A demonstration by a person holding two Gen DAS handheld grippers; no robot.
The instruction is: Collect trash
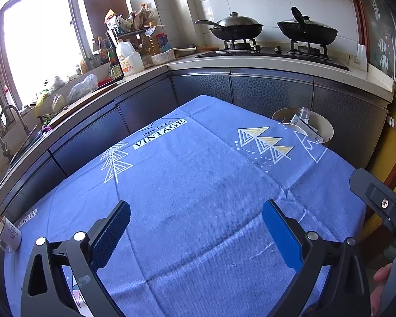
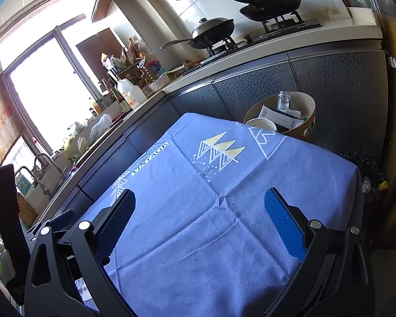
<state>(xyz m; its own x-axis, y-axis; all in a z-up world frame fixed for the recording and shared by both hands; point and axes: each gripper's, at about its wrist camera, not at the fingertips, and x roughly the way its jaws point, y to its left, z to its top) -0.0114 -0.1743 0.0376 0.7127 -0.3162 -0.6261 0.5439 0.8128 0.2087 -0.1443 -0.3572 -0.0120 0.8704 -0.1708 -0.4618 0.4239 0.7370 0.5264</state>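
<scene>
Both my tongs hang released over the blue tablecloth [image 1: 198, 185], holding nothing: the left gripper [image 1: 196, 218] and the right gripper [image 2: 200, 206] each have their fingers spread wide. Beyond the table's far right corner stands the bin [image 2: 307, 105], holding the trash: a clear bottle [image 2: 283, 101], what look like paper cartons [image 2: 277, 116], and a white cup [image 2: 261, 124]. A mug [image 1: 9, 231] sits at my left table edge.

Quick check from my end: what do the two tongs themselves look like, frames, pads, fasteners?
Both match. The left tongs and right tongs each have a black, curved frame with triangular cutouts and round silver pivot bolts. The fingers carry blue pads with a fine ribbed or dotted grip texture. No cables show. A fingertip shows at the lower right of the left view; no sleeve is visible.
</scene>
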